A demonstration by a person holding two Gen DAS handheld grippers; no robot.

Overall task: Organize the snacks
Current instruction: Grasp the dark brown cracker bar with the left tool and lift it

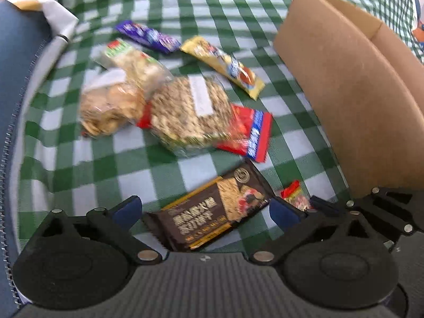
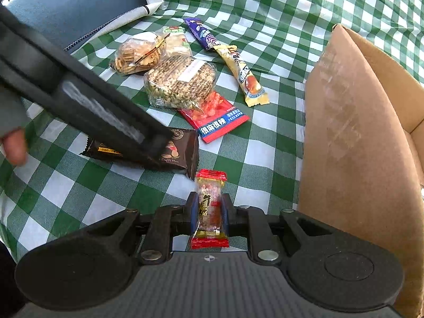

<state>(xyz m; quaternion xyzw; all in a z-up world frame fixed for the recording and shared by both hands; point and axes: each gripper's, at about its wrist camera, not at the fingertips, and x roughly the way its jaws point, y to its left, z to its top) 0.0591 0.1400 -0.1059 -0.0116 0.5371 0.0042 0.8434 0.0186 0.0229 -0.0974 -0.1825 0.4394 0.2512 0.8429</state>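
My right gripper is shut on a small red-ended nougat candy, held upright just left of the cardboard box. My left gripper is open, its jaws on either side of a dark brown chocolate wafer pack lying on the checked cloth. That pack also shows in the right wrist view, partly hidden by the left gripper's body. The candy and the right fingertips show at the lower right of the left wrist view.
On the green checked cloth lie a red snack pack, a clear bag of grain cakes, a bag of crackers, a yellow bar and a purple bar. A blue chair stands behind.
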